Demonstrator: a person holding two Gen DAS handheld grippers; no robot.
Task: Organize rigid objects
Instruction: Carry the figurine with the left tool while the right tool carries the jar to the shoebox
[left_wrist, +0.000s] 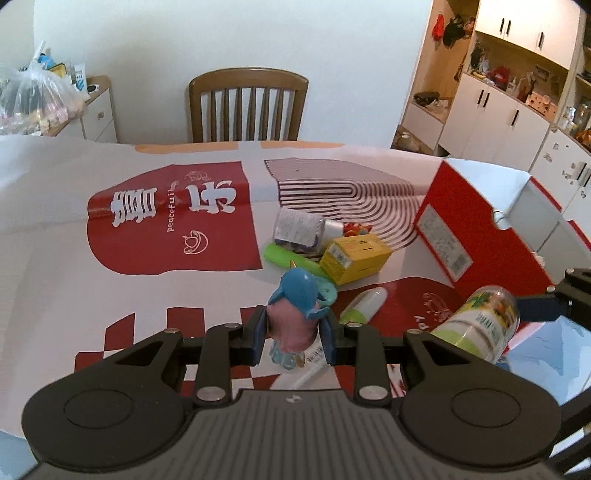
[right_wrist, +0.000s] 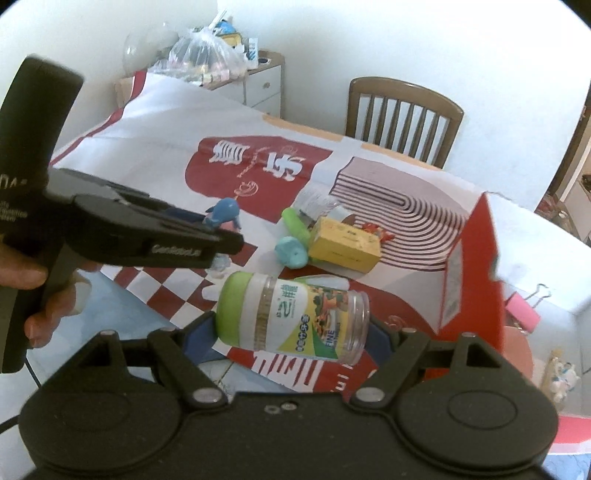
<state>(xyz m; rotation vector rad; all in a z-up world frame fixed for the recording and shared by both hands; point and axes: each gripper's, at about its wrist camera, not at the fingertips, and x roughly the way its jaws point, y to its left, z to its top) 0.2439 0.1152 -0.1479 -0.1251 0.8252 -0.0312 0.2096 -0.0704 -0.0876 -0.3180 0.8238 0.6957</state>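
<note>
Two grippers loaded. My left gripper (left_wrist: 293, 338) pinches blue-pink figurine (left_wrist: 295, 310) just above worktop (left_wrist: 55, 206). My right gripper (right_wrist: 291, 332) clamps green-lidded jar (right_wrist: 291, 319) sideways, lid to left. Ahead of both: yellow box (left_wrist: 354, 258), red box (left_wrist: 476, 225) to right.

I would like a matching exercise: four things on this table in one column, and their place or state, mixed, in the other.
1. blue and pink figurine
2. green-lidded jar
3. yellow box
4. red box

a. standing open at the right of the pile
b. held by the left tongs
c. lying in the pile
d. held sideways by the right tongs

Pairs: 1-b, 2-d, 3-c, 4-a
</note>
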